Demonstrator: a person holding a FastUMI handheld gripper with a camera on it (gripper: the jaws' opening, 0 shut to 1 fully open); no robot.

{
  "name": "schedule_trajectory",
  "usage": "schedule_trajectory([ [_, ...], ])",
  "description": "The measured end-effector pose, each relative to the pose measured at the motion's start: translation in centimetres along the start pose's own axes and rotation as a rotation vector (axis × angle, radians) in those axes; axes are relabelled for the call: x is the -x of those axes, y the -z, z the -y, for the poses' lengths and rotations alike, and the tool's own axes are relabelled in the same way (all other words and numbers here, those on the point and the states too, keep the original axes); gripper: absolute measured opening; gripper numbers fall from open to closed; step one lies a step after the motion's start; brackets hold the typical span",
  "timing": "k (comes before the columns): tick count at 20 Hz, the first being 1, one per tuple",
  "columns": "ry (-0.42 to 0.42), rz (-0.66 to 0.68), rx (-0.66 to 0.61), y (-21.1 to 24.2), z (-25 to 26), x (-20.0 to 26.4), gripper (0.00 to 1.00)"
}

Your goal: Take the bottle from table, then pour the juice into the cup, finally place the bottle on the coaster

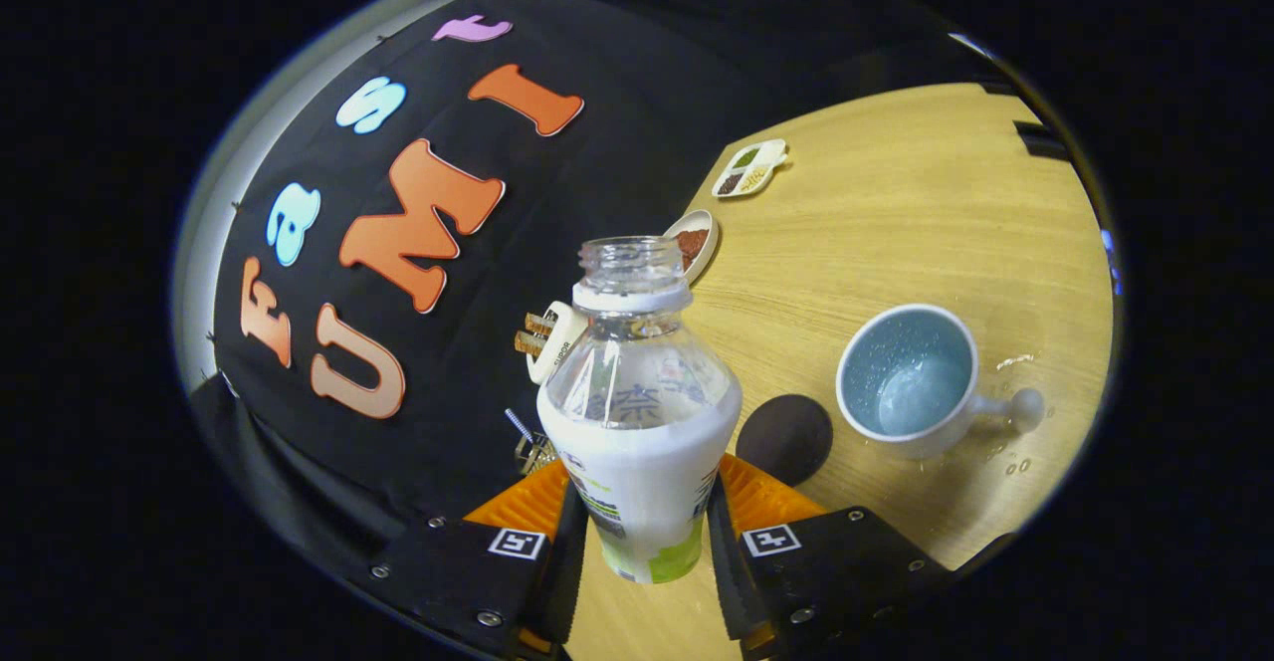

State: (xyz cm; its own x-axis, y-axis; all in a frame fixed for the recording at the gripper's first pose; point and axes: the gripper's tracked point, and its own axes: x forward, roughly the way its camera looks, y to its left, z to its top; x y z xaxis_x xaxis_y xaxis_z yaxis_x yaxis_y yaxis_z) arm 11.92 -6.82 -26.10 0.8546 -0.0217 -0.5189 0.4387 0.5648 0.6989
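An uncapped clear bottle (pixel 637 412) with a white and green label sits between my fingers, and both pads press on its lower body. My gripper (pixel 642 532) is shut on it and holds it above the wooden table (pixel 896 223), tilted with the whole view. To the right of the bottle stands a white cup (pixel 911 382) with a pale blue inside and a knob handle; a little clear liquid lies at its bottom. A round dark coaster (pixel 784 438) lies flat between the bottle and the cup, just ahead of my right finger.
Beyond the bottle are a small dish of reddish powder (pixel 694 243) and a divided dish of spices (pixel 749 168). A white holder with cork pieces (pixel 547 340) and some metal keys (pixel 532 447) lie left of the bottle. Droplets wet the table near the cup's handle.
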Motion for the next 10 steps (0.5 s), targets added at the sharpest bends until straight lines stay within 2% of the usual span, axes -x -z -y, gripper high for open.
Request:
schedule_trajectory([
  [4,0.028,0.075,0.159,-1.6,-0.3,0.0,0.58],
  [7,0.101,0.149,0.330,-3.3,-0.2,-0.1,0.57],
  [10,0.162,0.132,0.528,-3.0,-0.5,-0.6,0.57],
])
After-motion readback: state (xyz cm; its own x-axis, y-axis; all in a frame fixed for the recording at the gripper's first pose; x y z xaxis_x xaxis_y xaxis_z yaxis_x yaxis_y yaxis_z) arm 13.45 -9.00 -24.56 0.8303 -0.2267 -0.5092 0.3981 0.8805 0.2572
